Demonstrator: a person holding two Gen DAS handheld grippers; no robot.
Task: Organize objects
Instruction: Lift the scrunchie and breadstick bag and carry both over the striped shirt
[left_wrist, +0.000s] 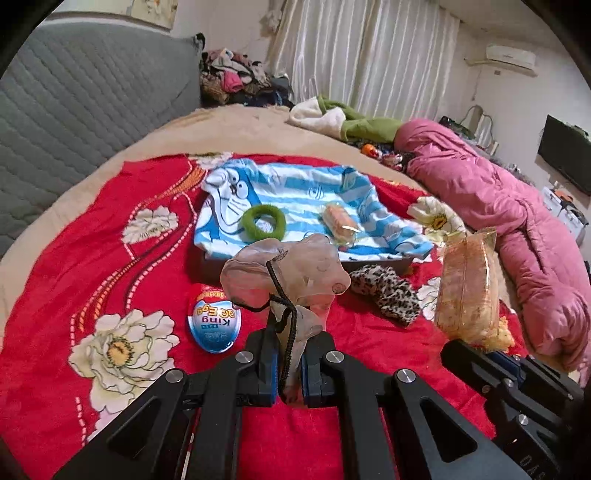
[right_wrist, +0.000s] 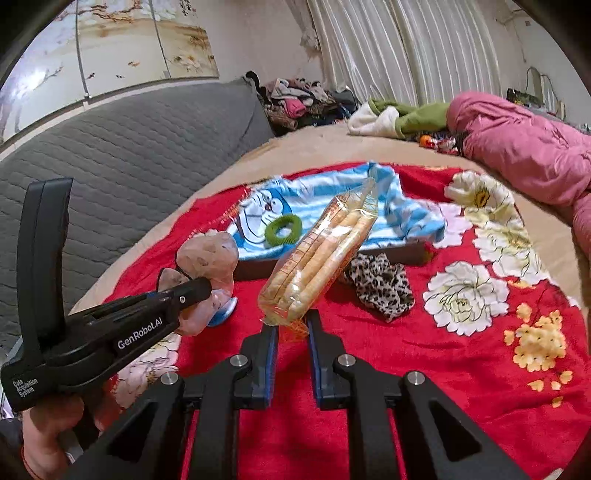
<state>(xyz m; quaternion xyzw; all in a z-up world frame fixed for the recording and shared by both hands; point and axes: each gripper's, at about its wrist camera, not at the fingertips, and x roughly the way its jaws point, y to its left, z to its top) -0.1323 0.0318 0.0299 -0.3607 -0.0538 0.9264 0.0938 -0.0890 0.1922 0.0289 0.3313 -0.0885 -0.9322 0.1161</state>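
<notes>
My left gripper (left_wrist: 289, 350) is shut on a sheer beige drawstring pouch (left_wrist: 284, 269) and holds it above the red blanket; the pouch also shows in the right wrist view (right_wrist: 208, 258). My right gripper (right_wrist: 291, 325) is shut on the end of a clear snack packet of wafer sticks (right_wrist: 321, 258), which stands tilted up; the packet also shows in the left wrist view (left_wrist: 467, 288). A shallow box lined with a blue striped cartoon cloth (left_wrist: 295, 192) holds a green hair ring (left_wrist: 263, 223) and a small wrapped snack (left_wrist: 340, 221).
A blue King Egg toy (left_wrist: 214, 319) lies on the red flowered blanket (left_wrist: 92, 258) just left of the pouch. A leopard-print scrunchie (right_wrist: 380, 284) lies in front of the box. A pink duvet (left_wrist: 517, 221) lies at the right, a grey headboard (left_wrist: 74, 110) at the left.
</notes>
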